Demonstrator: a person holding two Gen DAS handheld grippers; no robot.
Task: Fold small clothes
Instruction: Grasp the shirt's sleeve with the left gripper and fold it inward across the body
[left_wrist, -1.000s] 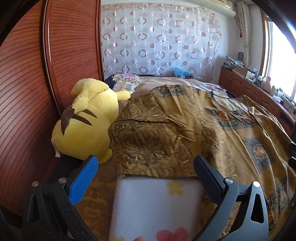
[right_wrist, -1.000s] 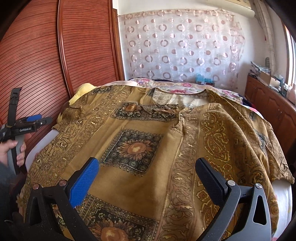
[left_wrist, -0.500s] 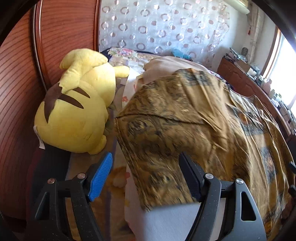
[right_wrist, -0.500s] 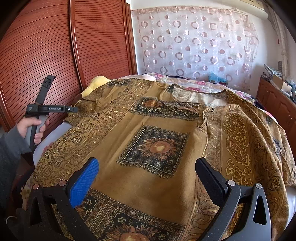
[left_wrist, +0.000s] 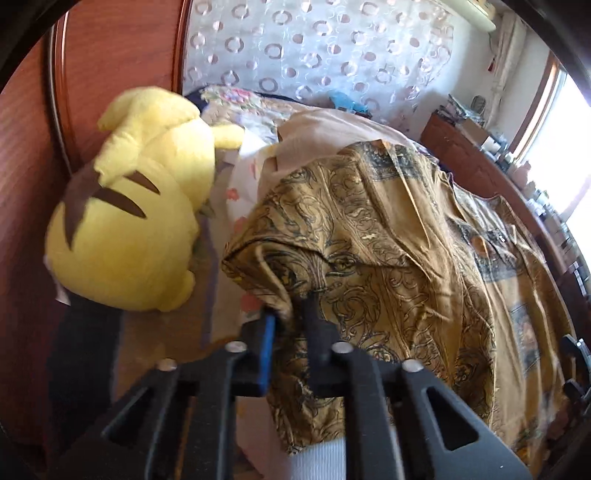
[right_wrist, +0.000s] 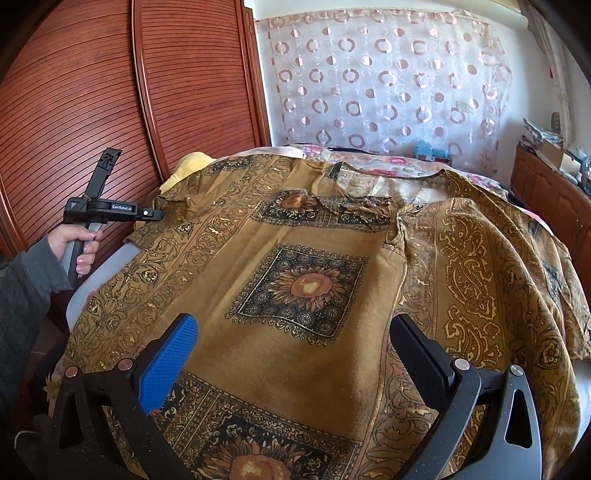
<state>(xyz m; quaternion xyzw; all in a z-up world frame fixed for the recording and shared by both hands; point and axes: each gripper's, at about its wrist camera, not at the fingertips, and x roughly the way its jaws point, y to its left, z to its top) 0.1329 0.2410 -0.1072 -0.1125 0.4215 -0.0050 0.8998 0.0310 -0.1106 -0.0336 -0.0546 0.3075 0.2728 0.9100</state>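
A big brown and gold shirt (right_wrist: 310, 280) lies spread flat over the bed (right_wrist: 79, 295), front side up. The left gripper (left_wrist: 290, 325) has just been closing its jaws, and now they pinch a bunch of the shirt's cloth at its left edge. It looks like the sleeve or the side hem, but the close view is blurry, so I am not sure which part. A hand (right_wrist: 79, 245) in a grey sleeve (right_wrist: 26, 280) holds that gripper by the handle. The right gripper (right_wrist: 291, 354) hangs over the bottom part of the shirt with its jaws wide apart and nothing in them.

A yellow plush toy (left_wrist: 129, 218) sits just beside the pinched edge, next to the wooden wardrobe (right_wrist: 110, 92).

The step here is the first grab for a fold. Next, I think the left gripper should lift its edge and carry it across toward the middle of the shirt. The right gripper may need to pinch the bottom hem too, so the cloth moves flat and does not bunch up.
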